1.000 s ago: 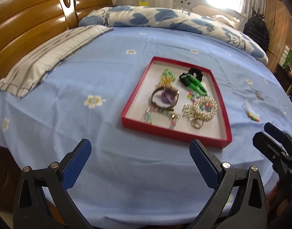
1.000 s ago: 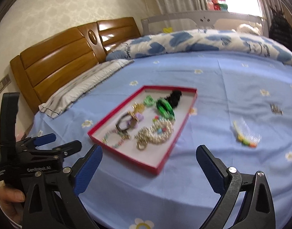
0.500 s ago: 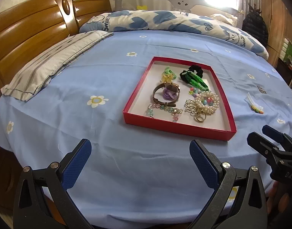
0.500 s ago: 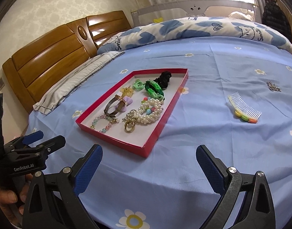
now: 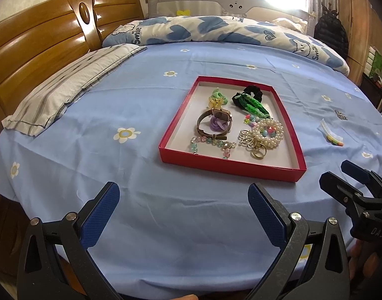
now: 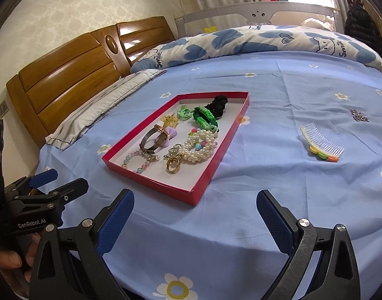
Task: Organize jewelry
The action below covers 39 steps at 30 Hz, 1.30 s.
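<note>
A shallow red tray [image 5: 230, 167] [image 6: 153, 182] lies on the blue bed sheet and holds a watch [image 5: 214, 122], a pearl bracelet [image 5: 269, 131] [image 6: 200, 147], a green braided band [image 5: 253, 105], a black scrunchie [image 6: 218, 103], a bead bracelet [image 6: 141, 162] and gold rings [image 6: 173, 166]. Outside it, to the right, lie a clear hair comb [image 6: 320, 142] [image 5: 330, 135] and a small silver piece [image 6: 359, 116]. My left gripper [image 5: 183, 212] stands open near the bed's front edge, short of the tray. My right gripper [image 6: 194, 215] is open too, before the tray's near right corner.
A striped grey pillow [image 5: 73, 85] lies at the left by the wooden headboard [image 5: 41, 50]. A folded blue-and-white quilt [image 5: 215, 31] runs along the far side. A black jacket [image 5: 330, 35] hangs at the far right. A hand [image 6: 13, 260] holds the left tool.
Both views have steadied and drawn slightly back and up, so the tray sits farther from the fingers. Nothing on the bed has moved. Both grippers stay open.
</note>
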Available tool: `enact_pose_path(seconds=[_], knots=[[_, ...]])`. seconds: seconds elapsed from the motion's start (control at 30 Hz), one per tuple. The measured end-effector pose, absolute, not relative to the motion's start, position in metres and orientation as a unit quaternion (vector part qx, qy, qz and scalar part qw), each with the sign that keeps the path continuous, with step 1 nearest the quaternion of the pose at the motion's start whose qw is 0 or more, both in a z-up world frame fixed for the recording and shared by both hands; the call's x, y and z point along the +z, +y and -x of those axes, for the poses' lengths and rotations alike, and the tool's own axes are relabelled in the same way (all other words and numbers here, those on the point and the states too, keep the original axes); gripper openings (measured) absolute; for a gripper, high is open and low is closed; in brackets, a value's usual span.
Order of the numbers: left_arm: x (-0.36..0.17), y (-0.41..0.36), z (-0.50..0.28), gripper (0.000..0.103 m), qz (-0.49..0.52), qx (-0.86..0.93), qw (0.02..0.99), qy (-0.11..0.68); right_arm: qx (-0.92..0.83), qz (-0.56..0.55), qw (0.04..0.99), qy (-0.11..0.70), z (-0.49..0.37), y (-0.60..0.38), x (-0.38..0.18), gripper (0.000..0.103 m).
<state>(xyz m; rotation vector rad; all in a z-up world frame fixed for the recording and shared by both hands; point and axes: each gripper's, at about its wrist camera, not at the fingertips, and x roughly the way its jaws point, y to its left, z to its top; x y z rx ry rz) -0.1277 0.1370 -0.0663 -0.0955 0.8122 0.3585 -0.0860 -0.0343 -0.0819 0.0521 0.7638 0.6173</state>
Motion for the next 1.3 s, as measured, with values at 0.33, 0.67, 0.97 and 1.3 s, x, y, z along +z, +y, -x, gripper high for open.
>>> enact_pose_path(seconds=[0.33,0.67,0.97,1.3], knots=[[-0.0646,0.1347,0.1313,0.103,0.045,0.172,0.906,0.384,0.301,-0.018,0.886,0.353,0.0906,-0.0311,-0.0804,0.1],[-0.0627,0.1311,0.1319,0.103,0.04,0.17,0.909,0.379,0.297,-0.016,0.894,0.336,0.0931,-0.0336,-0.0757,0.1],[-0.0622,0.1314,0.1323,0.103,0.042,0.166,0.909,0.38,0.298,-0.013,0.894,0.334,0.0942,-0.0321,-0.0753,0.1],[-0.063,0.1307,0.1315,0.103,0.042,0.161,0.909,0.382,0.298,-0.014,0.895,0.333,0.0945,-0.0323,-0.0744,0.1]])
